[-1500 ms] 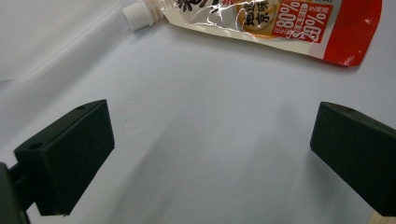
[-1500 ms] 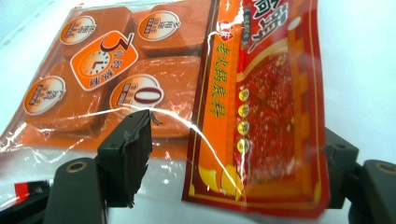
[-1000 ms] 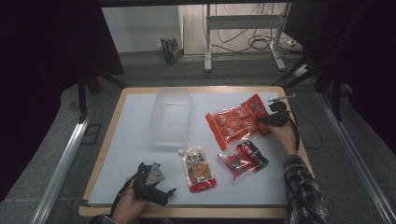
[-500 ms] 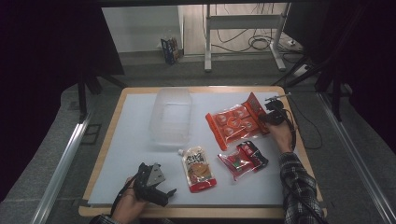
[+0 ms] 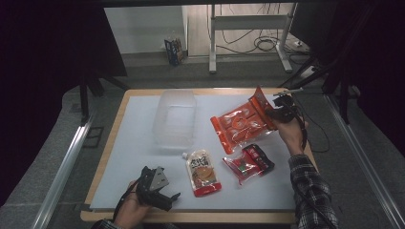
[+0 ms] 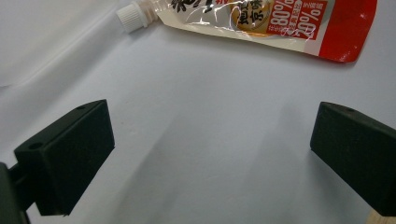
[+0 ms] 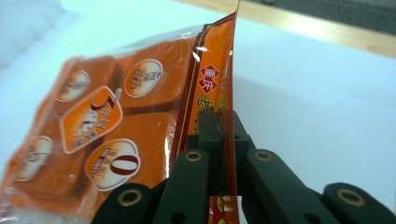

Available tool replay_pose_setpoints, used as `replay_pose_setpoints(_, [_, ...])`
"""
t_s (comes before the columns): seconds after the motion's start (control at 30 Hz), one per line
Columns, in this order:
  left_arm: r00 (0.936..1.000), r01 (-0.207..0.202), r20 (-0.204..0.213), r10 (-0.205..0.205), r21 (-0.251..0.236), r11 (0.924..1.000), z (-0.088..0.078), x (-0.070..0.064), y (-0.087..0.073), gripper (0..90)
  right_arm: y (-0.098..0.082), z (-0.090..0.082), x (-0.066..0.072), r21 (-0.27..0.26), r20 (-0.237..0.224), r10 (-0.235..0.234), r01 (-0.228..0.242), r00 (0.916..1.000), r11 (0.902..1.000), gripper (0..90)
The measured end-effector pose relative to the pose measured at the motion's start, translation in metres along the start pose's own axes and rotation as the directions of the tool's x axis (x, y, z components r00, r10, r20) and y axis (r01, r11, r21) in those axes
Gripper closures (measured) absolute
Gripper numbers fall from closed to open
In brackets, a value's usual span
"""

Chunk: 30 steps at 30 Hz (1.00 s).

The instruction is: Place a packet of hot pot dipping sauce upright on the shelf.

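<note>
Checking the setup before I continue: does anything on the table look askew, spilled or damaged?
Nothing spilled or torn. Only the orange packet sits askew: the right claw pinches its edge and that side is raised off the white mat.

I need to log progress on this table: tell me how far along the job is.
Done: nothing seems packed; the clear container looks empty. In hand: the right gripper is shut on an edge of the orange packet, lifting that end off the table. Left: the spouted pouch and red packet lie untouched, and the left gripper rests open.
</note>
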<state>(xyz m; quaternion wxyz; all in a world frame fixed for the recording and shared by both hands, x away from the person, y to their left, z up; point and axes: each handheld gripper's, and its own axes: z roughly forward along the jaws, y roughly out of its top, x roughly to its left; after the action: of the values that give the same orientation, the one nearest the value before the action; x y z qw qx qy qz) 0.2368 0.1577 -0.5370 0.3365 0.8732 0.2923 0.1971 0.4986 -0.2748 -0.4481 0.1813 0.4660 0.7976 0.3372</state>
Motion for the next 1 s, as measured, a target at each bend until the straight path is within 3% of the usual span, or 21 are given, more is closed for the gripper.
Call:
replay_pose_setpoints(0.17, [1.0000, -0.002, 0.000, 0.002, 0.000, 1.0000, 0.000, 0.000, 0.000, 0.0, 0.014, -0.016, 0.010, -0.024, -0.026, -0.004, 0.003, 0.9996, 0.9997, 88.1])
replay_pose_setpoints(0.57, [1.0000, -0.003, 0.002, 0.003, -0.001, 1.0000, 0.000, -0.001, 0.000, 0.0, 0.050, -0.054, 0.047, -0.069, -0.080, -0.063, 0.057, 0.9949, 0.9960, 88.3])
replay_pose_setpoints(0.67, [1.0000, -0.005, 0.002, 0.005, 0.001, 1.0000, 0.000, -0.001, 0.000, 0.0, 0.058, -0.060, 0.059, -0.076, -0.092, -0.086, 0.079, 0.9921, 0.9940, 88.3])
replay_pose_setpoints(0.8, [1.0000, -0.007, 0.002, 0.007, 0.003, 1.0000, 0.000, -0.001, 0.000, 0.0, 0.068, -0.066, 0.073, -0.096, -0.133, -0.084, 0.072, 0.9875, 0.9928, 88.3])
replay_pose_setpoints(1.0, [1.0000, -0.008, 0.002, 0.008, 0.000, 1.0000, -0.001, -0.001, 0.000, 0.0, 0.080, -0.068, 0.097, -0.108, -0.140, -0.116, 0.101, 0.9833, 0.9889, 88.4])
